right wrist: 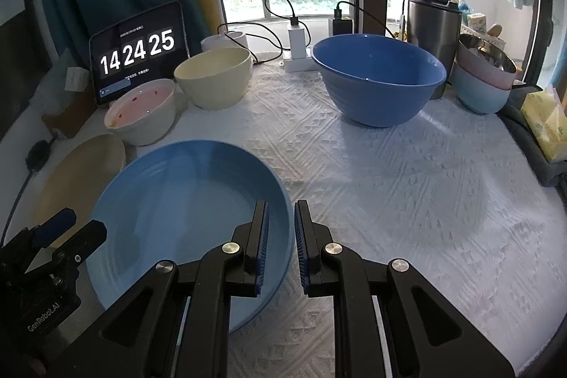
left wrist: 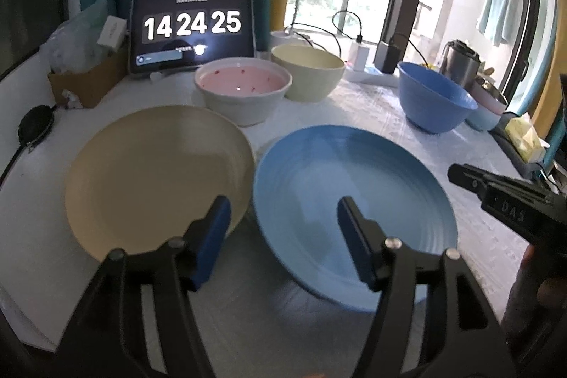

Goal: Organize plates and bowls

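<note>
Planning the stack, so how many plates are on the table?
2: the beige plate at left, the blue plate beside it, its rim between the right gripper fingers. Others may be hidden.

Both tools are matte black plastic. The left gripper (left wrist: 283, 229) has angular linkage arms with round silver pivot pins and blue ribbed pads (left wrist: 354, 236) on its fingertips. The right gripper (right wrist: 281, 236) matches it. White lettering "GenRobot.AI" marks the left body at 8 o'clock in the right view.
</note>
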The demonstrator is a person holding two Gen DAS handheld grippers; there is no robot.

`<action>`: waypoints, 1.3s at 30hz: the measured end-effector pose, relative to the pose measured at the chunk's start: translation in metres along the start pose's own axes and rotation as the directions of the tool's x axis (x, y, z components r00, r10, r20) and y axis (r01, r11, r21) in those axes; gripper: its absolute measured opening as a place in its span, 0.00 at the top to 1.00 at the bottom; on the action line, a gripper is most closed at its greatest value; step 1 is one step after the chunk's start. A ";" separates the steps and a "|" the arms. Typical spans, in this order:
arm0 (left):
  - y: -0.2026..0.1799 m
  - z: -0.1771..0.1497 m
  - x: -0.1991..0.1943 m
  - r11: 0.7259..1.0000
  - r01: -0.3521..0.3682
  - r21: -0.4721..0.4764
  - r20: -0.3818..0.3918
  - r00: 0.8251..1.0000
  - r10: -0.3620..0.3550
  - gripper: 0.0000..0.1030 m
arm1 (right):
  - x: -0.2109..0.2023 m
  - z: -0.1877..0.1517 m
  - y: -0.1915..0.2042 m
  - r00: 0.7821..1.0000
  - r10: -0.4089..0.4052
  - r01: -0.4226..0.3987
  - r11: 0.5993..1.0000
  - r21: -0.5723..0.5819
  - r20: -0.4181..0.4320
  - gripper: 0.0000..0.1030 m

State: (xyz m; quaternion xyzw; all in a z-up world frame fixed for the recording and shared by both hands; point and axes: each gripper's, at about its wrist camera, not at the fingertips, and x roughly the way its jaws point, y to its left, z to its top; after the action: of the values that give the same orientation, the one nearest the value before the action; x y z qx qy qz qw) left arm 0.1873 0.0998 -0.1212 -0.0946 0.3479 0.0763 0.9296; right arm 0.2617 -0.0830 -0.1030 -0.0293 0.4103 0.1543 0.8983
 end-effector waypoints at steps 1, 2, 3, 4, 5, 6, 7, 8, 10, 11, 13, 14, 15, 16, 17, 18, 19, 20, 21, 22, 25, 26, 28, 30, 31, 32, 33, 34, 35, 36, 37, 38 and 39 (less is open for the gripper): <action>0.002 0.000 -0.002 1.000 0.000 -0.003 0.004 1.000 0.000 0.38 | -0.002 0.000 0.002 1.000 0.000 0.000 1.000 -0.003 0.001 0.84; 0.004 0.000 -0.004 1.000 -0.001 -0.008 0.011 1.000 0.001 0.38 | -0.003 -0.001 0.003 1.000 0.001 -0.001 1.000 -0.005 0.003 0.84; 0.006 0.001 -0.006 1.000 -0.002 -0.011 0.014 1.000 0.002 0.38 | -0.004 -0.001 0.005 1.000 0.001 -0.001 1.000 -0.006 0.004 0.84; 0.008 0.001 -0.008 1.000 -0.003 -0.015 0.018 1.000 0.003 0.38 | -0.005 -0.001 0.008 1.000 0.001 -0.001 1.000 -0.009 0.005 0.84; 0.010 0.001 -0.009 1.000 -0.004 -0.019 0.022 1.000 0.005 0.38 | -0.005 -0.001 0.010 1.000 0.003 -0.003 1.000 -0.011 0.005 0.84; 0.012 0.001 -0.011 1.000 -0.004 -0.022 0.025 1.000 0.005 0.38 | -0.006 -0.001 0.012 1.000 0.005 -0.005 1.000 -0.013 0.006 0.84; 0.014 0.001 -0.012 1.000 -0.005 -0.024 0.029 1.000 0.006 0.38 | -0.007 -0.002 0.016 1.000 0.006 -0.005 1.000 -0.018 0.007 0.84; 0.015 0.001 -0.013 1.000 -0.007 -0.024 0.033 0.999 0.007 0.38 | -0.008 -0.001 0.018 1.000 0.007 -0.007 1.000 -0.021 0.008 0.84; 0.019 0.000 -0.015 1.000 -0.010 -0.028 0.040 0.999 0.011 0.38 | -0.009 -0.002 0.023 1.000 0.010 -0.010 1.000 -0.028 0.009 0.84; 0.021 0.000 -0.016 0.999 -0.011 -0.031 0.042 0.999 0.012 0.38 | -0.010 -0.002 0.026 1.000 0.011 -0.011 0.999 -0.031 0.009 0.84; 0.026 0.000 -0.018 0.999 -0.013 -0.038 0.048 0.999 0.015 0.38 | -0.010 -0.002 0.031 1.000 0.015 -0.015 0.999 -0.037 0.008 0.84; 0.029 0.000 -0.019 0.999 -0.015 -0.043 0.051 0.999 0.017 0.38 | -0.011 -0.002 0.034 1.000 0.016 -0.016 0.999 -0.041 0.007 0.84; 0.033 0.000 -0.021 0.999 -0.016 -0.048 0.055 0.998 0.018 0.38 | -0.011 -0.002 0.036 1.000 0.018 -0.017 0.999 -0.046 0.007 0.84; 0.036 0.000 -0.022 0.998 -0.017 -0.054 0.057 0.998 0.020 0.38 | -0.011 -0.002 0.040 1.000 0.020 -0.020 0.998 -0.052 0.006 0.84; 0.040 0.001 -0.023 0.998 -0.020 -0.061 0.061 0.998 0.024 0.38 | -0.011 -0.002 0.043 1.000 0.022 -0.021 0.998 -0.056 0.006 0.84; 0.043 0.001 -0.023 0.998 -0.022 -0.065 0.062 0.998 0.026 0.38 | -0.011 -0.002 0.046 1.000 0.024 -0.023 0.998 -0.061 0.005 0.84; 0.046 0.001 -0.024 0.997 -0.024 -0.069 0.064 0.998 0.029 0.38 | -0.011 -0.002 0.049 1.000 0.025 -0.025 0.998 -0.065 0.005 0.84; 0.050 0.001 -0.025 0.997 -0.026 -0.074 0.065 0.997 0.031 0.38 | -0.011 -0.001 0.052 1.000 0.026 -0.026 0.997 -0.068 0.005 0.84; 0.054 0.001 -0.026 0.997 -0.029 -0.078 0.066 0.997 0.034 0.38 | -0.011 -0.001 0.055 1.000 0.028 -0.028 0.997 -0.073 0.005 0.84; 0.058 0.001 -0.026 0.996 -0.033 -0.082 0.069 0.997 0.038 0.38 | -0.010 -0.001 0.059 1.000 0.029 -0.029 0.997 -0.076 0.005 0.84; 0.067 0.001 -0.028 0.995 -0.034 -0.090 0.075 0.996 0.041 0.38 | -0.009 -0.001 0.068 0.999 0.035 -0.034 0.996 -0.086 0.003 0.84; 0.070 0.001 -0.029 0.995 -0.035 -0.094 0.078 0.996 0.043 0.38 | -0.009 -0.001 0.071 0.999 0.037 -0.036 0.995 -0.092 0.002 0.84; 0.076 0.001 -0.031 0.994 -0.038 -0.101 0.084 0.995 0.046 0.38 | -0.007 0.000 0.078 0.999 0.039 -0.039 0.994 -0.102 0.000 0.84; 0.082 0.001 -0.032 0.993 -0.042 -0.110 0.087 0.995 0.052 0.38 | -0.006 0.000 0.083 0.999 0.041 -0.041 0.993 -0.110 -0.002 0.84; 0.086 0.001 -0.032 0.992 -0.046 -0.115 0.088 0.995 0.056 0.38 | -0.006 0.000 0.085 0.999 0.042 -0.042 0.993 -0.114 -0.003 0.84; 0.088 0.001 -0.032 0.992 -0.049 -0.120 0.088 0.994 0.059 0.38 | -0.005 0.001 0.088 0.999 0.043 -0.043 0.992 -0.119 -0.003 0.84; 0.091 0.001 -0.032 0.991 -0.051 -0.125 0.087 0.994 0.062 0.38 | -0.004 0.002 0.090 0.999 0.043 -0.044 0.991 -0.123 -0.004 0.84; 0.095 0.001 -0.031 0.990 -0.054 -0.130 0.086 0.994 0.066 0.38 | -0.003 0.002 0.094 0.999 0.045 -0.045 0.991 -0.127 -0.005 0.84; 0.097 0.001 -0.031 0.989 -0.058 -0.134 0.086 0.994 0.070 0.38 | -0.002 0.003 0.096 0.999 0.047 -0.047 0.990 -0.130 -0.006 0.84; 0.100 0.001 -0.031 0.988 -0.063 -0.138 0.084 0.994 0.075 0.38 | -0.001 0.003 0.099 0.999 0.050 -0.050 0.990 -0.133 -0.007 0.84; 0.103 0.001 -0.031 0.988 -0.066 -0.142 0.083 0.993 0.078 0.38 | 0.001 0.004 0.102 0.999 0.052 -0.053 0.989 -0.136 -0.008 0.84; 0.107 0.001 -0.031 0.987 -0.068 -0.147 0.083 0.993 0.081 0.38 | 0.002 0.004 0.105 0.998 0.055 -0.056 0.989 -0.139 -0.009 0.84; 0.109 0.001 -0.031 0.987 -0.069 -0.148 0.083 0.993 0.082 0.38 | 0.003 0.005 0.107 0.998 0.058 -0.059 0.988 -0.141 -0.010 0.84</action>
State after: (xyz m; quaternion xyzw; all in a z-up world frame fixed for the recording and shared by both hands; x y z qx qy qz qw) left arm 0.1422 0.2036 -0.1132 -0.1452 0.3032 0.1406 0.9313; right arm 0.2349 0.0208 -0.0945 -0.0813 0.4018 0.2093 0.8878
